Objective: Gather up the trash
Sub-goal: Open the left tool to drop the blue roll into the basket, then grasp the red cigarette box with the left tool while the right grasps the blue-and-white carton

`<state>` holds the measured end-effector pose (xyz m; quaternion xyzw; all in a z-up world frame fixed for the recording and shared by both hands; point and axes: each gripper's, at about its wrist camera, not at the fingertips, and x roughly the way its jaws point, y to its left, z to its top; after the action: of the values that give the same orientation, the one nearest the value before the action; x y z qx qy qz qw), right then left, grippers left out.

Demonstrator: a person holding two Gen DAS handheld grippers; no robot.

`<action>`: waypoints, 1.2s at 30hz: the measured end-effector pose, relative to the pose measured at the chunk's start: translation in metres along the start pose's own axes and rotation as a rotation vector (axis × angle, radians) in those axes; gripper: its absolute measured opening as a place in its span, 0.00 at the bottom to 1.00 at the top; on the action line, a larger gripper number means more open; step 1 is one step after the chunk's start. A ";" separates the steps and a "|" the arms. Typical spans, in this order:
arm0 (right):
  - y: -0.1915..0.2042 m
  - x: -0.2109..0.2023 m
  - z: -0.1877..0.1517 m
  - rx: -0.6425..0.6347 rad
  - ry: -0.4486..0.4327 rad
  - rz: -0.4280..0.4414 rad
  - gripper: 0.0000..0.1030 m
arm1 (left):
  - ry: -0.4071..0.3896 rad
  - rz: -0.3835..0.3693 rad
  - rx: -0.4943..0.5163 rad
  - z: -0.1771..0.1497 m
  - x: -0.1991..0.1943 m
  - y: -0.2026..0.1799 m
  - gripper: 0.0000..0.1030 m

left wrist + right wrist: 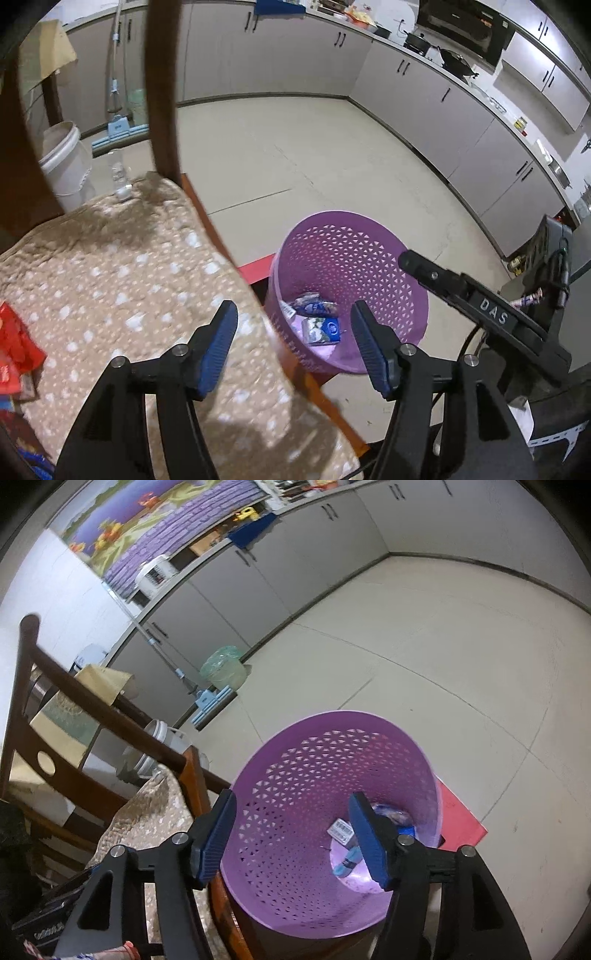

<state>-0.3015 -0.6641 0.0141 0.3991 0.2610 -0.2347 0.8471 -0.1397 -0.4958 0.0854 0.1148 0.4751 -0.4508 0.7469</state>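
Note:
A purple perforated basket point(354, 258) stands on the floor beside a cushioned chair seat point(122, 280). Crumpled wrappers point(317, 317) lie in its bottom. My left gripper point(293, 347) is open and empty, over the seat's right edge and the basket. My right gripper point(291, 842) is open and empty, right above the basket point(295, 775), with wrappers point(347, 834) showing inside. The right gripper's body also shows at the right of the left wrist view point(480, 310). Red packaging point(14, 350) lies at the seat's left edge.
A wooden chair back point(74, 716) rises at left. A white bucket point(66, 162), a mop point(116, 110) and a green-bagged bin point(223, 668) stand by grey kitchen cabinets point(280, 62). A red mat point(458, 823) lies under the basket. Open floor lies beyond.

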 end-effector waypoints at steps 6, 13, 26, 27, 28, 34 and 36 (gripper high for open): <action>0.035 -0.005 -0.010 -0.118 -0.035 0.039 0.79 | -0.028 0.042 -0.028 -0.023 -0.031 0.019 0.62; 0.080 -0.010 -0.032 -0.251 -0.094 0.075 0.80 | -0.051 0.096 -0.069 -0.056 -0.068 0.049 0.63; 0.179 0.018 -0.101 -0.537 0.046 0.181 0.81 | -0.115 0.297 -0.213 -0.125 -0.165 0.160 0.66; 0.187 0.019 -0.109 -0.559 0.064 0.198 0.81 | -0.126 0.313 -0.238 -0.131 -0.173 0.172 0.67; 0.195 0.019 -0.120 -0.583 0.080 0.212 0.81 | -0.137 0.334 -0.267 -0.137 -0.182 0.185 0.68; 0.244 0.018 -0.177 -0.717 0.199 0.358 0.81 | -0.174 0.465 -0.329 -0.164 -0.212 0.239 0.70; 0.260 0.017 -0.196 -0.746 0.238 0.409 0.81 | -0.173 0.509 -0.307 -0.168 -0.213 0.248 0.70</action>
<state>-0.1812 -0.3620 0.0399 0.1335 0.3393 0.0957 0.9262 -0.0778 -0.1343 0.1076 0.0774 0.4283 -0.1805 0.8821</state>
